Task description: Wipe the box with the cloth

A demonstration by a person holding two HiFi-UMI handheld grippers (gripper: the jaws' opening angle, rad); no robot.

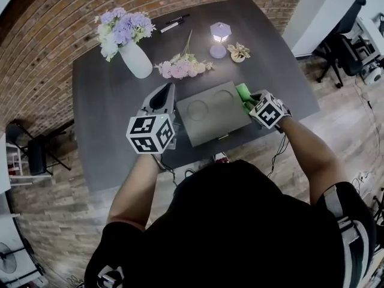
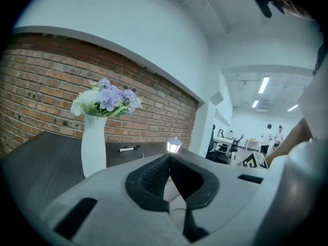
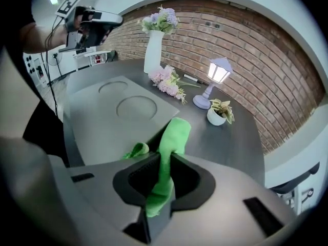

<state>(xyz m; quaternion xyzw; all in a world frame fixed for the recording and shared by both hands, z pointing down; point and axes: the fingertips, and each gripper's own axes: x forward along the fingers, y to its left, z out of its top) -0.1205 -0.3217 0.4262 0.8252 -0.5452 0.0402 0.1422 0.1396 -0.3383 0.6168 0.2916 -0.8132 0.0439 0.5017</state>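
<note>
Box [image 1: 213, 114]: flat, grey, two round dents in lid. Lying at near edge of table [image 1: 108, 119], between the two grippers.

Cloth [image 3: 173, 132]: green, at box's far right corner. Pinched mid-length in right gripper [image 3: 162, 157], loose end poking out past the jaws over that corner. Touching lid or not, cannot tell.

Left gripper [image 2: 169, 157]: pressed together on nothing, raised off the table just left of box.

Judged: wipe about to begin, lid not yet worked.

To do it well:
- Lower right gripper enough to lay the loose end flat on lid, not the tip alone.
- Drag in long overlapping passes, right to left.
- Dip into both dents, likely dust traps.
- Keep pressure light. Box probably light and close to table edge, so apt to slide.
- Set left gripper against box's left side as a stop before first pass.
- Cloth only on lid, no scraping with jaws.

Farther out: pink flowers [image 1: 183, 68] near box's far side, so stop the sweep short of them. Vase [image 1: 137, 60] and lamp [image 1: 220, 33] well clear behind.
</note>
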